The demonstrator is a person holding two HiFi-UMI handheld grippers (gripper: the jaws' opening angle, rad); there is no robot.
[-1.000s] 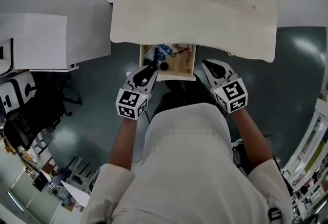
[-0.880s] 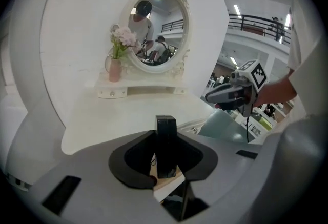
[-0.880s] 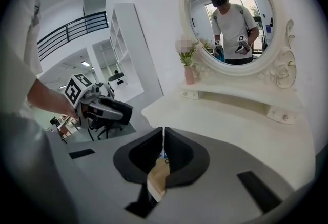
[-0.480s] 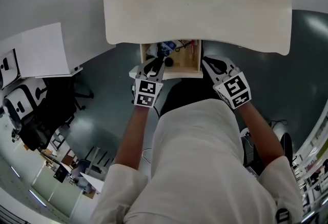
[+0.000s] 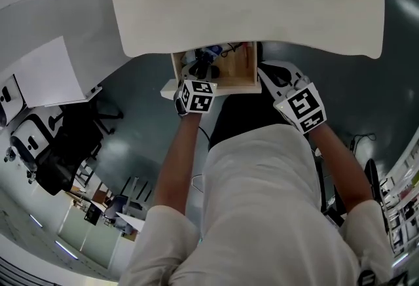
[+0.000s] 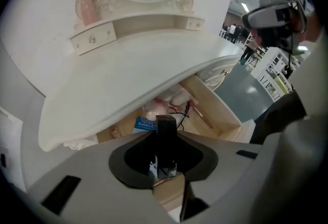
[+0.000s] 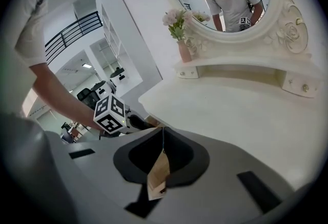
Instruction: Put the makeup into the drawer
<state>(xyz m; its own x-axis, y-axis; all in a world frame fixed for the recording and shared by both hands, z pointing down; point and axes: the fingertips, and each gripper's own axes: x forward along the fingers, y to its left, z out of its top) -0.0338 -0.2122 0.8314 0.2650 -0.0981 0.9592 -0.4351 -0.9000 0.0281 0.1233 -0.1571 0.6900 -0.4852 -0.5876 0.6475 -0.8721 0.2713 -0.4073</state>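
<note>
Makeup stick (image 6: 166,136) lengthwise along jaws, aimed into drawer (image 6: 215,111), clenched in left hand-held gripper (image 5: 201,72); right hand-held gripper (image 7: 162,141) closed, empty.

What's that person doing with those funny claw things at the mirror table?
A person stands at a white dressing table whose wooden drawer is pulled open. The left gripper is clamped on a slim black makeup stick and points down over the drawer, where other small things lie. The right gripper is beside the drawer, shut with nothing in it.
</note>
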